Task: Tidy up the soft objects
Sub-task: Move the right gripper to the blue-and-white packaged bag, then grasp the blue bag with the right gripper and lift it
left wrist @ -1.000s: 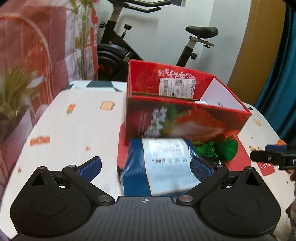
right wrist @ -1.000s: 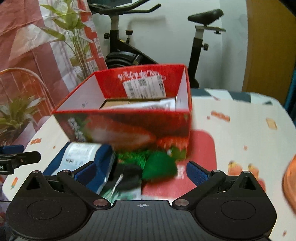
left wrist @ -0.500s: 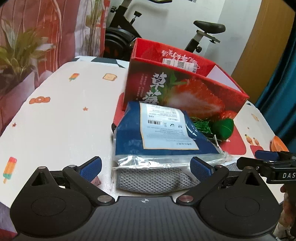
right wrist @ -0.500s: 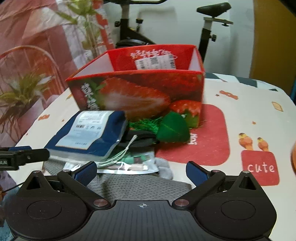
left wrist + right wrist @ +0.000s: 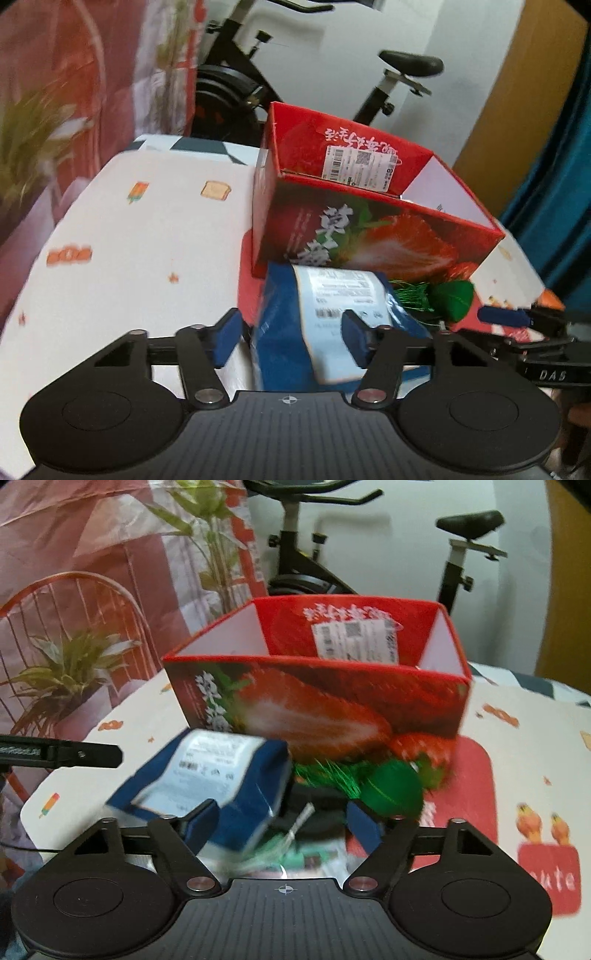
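1. My left gripper [image 5: 291, 334] has its blue pads narrowed on the blue plastic-wrapped soft package with a white printed label [image 5: 325, 325]. The right pad lies across the label and the left pad sits at the package's left edge, so I read it as gripped.
2. That package's long axis runs away from me. Its far end points at the red strawberry-printed cardboard box [image 5: 369, 236] and sits just in front of that box's front wall.
3. My right gripper [image 5: 282, 829] is partly open. Its left pad overlaps the package's [image 5: 207, 775] near corner. I cannot tell whether either pad grips anything.
4. Between the right gripper's pads the view is blurred. It shows a dark item, a pale cord and a greenish packet; the left wrist view hides these.
5. A green soft ornament with tinsel fringe [image 5: 391, 790] lies just right of the package, against the box front.
6. Only the left view shows the other gripper's blue tip near the ornament [image 5: 450, 299].
7. Everything rests on a desk with a white cartoon-printed cover [image 5: 129, 240].
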{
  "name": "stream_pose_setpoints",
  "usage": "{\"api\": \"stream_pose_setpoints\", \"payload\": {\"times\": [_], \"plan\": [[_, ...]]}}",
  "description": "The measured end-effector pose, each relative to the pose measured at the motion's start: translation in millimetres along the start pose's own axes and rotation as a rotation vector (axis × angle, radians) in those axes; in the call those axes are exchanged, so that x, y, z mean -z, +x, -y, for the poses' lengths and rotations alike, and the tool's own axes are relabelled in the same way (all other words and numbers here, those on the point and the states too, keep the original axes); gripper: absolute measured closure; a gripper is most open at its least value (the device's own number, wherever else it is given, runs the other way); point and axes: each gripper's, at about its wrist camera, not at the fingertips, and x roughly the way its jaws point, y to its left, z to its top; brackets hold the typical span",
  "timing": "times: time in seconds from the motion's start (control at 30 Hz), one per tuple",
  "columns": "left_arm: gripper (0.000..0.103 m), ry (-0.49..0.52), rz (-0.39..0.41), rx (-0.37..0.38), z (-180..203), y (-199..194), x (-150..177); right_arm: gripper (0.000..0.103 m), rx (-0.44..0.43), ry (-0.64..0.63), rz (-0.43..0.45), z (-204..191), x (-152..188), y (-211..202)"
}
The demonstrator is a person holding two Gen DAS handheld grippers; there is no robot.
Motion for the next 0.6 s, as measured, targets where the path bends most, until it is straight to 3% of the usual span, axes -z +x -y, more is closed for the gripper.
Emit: {"api": "stream_pose_setpoints", "payload": {"times": [0.07,0.13,0.4,0.6], "plan": [[0.057,0.026,-0.016,0.023,-4.0,10.6,-7.3,0.048,-0.019,-0.013,0.001,-2.6,-5.8,10.1],[0.057,0.03,-0.034,0.04,-8.7,20.8,-13.3,0.053,-0.039,-0.02,-0.003,-5.6,-10.6,21.8],[0.056,-0.016,-0.092,0.091,-21.8,51.3,-14.2,0.052,-0.075,-0.02,-0.052,-10.0,-18.9,59.0],[0.055,-0.008,-0.142,0.106,-18.1,69.8,-14.9,0.051,-0.141,0.047,-0.098,1.7,-18.9,74.5]]}}
